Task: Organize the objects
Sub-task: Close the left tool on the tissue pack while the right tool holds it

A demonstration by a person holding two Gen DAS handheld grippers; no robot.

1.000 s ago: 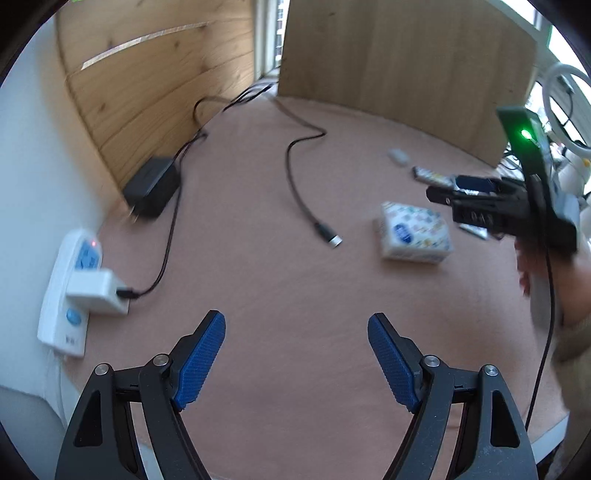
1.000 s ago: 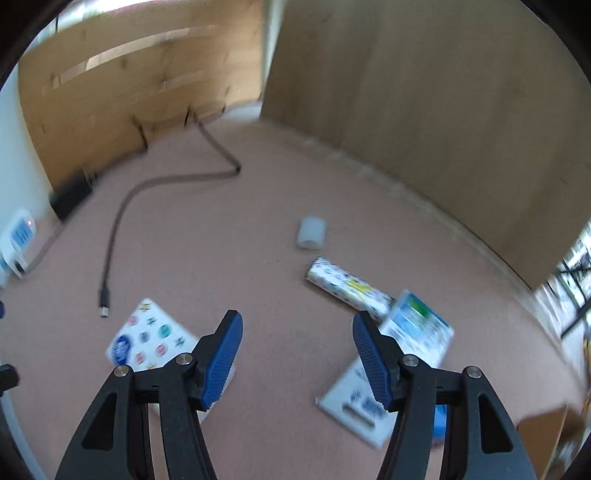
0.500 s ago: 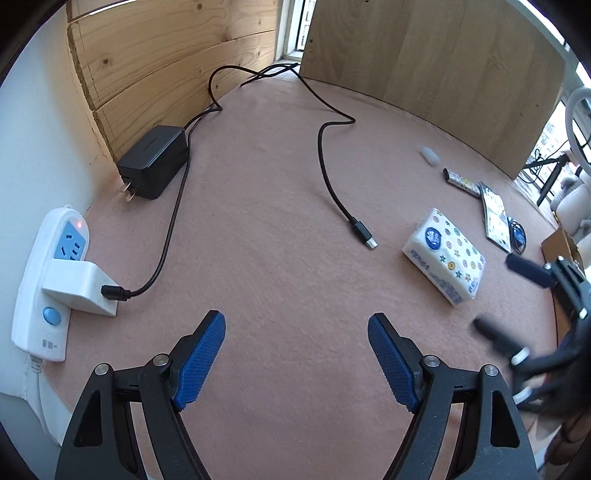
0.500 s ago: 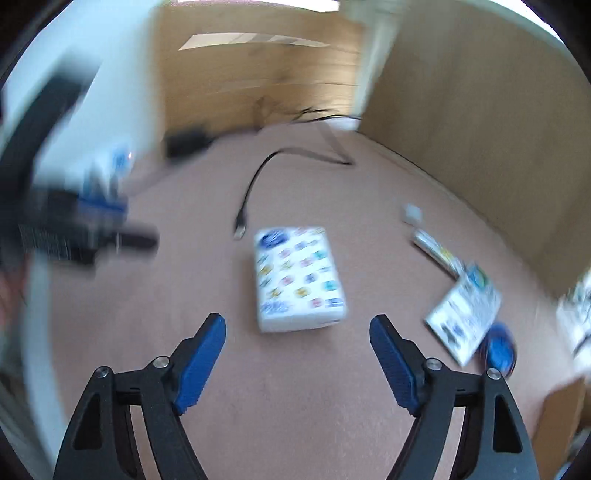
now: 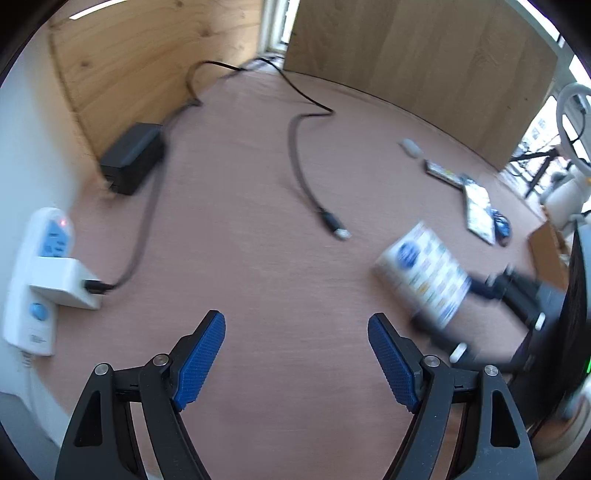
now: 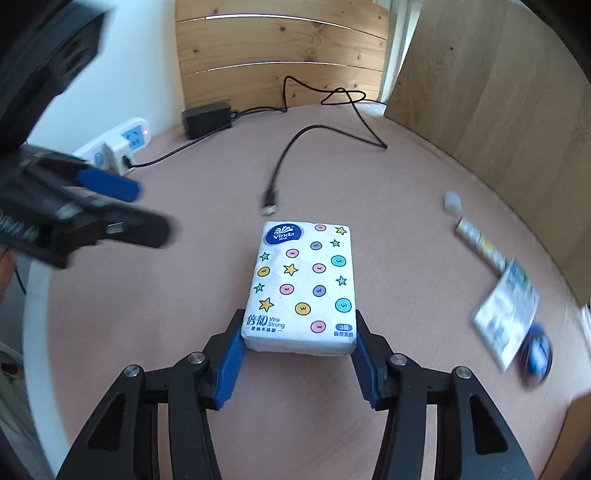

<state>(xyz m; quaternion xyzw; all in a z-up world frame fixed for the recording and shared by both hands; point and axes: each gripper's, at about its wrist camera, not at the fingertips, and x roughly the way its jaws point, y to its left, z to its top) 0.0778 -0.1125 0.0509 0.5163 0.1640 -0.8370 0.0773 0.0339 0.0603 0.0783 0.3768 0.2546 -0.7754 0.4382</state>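
The pinkish-brown tabletop (image 6: 388, 206) carries a star-patterned tissue pack (image 6: 301, 280) near its middle. Far left lie a white power strip (image 6: 118, 146) and a black adapter (image 6: 207, 120), whose cable (image 6: 291, 147) ends just beyond the pack. At right rest a small grey block (image 6: 453, 202), a printed tube (image 6: 480, 243) and a leaflet (image 6: 508, 314).

A pinkish-brown bench (image 6: 369, 177) filled the middle of both views. Pale wooden boards (image 6: 280, 55) stood behind it at upper centre, a wood panel (image 6: 498, 103) at upper right, and a white wall (image 6: 133, 74) at upper left. Daylight came through a narrow window gap (image 5: 275, 26) between the boards and the panel.
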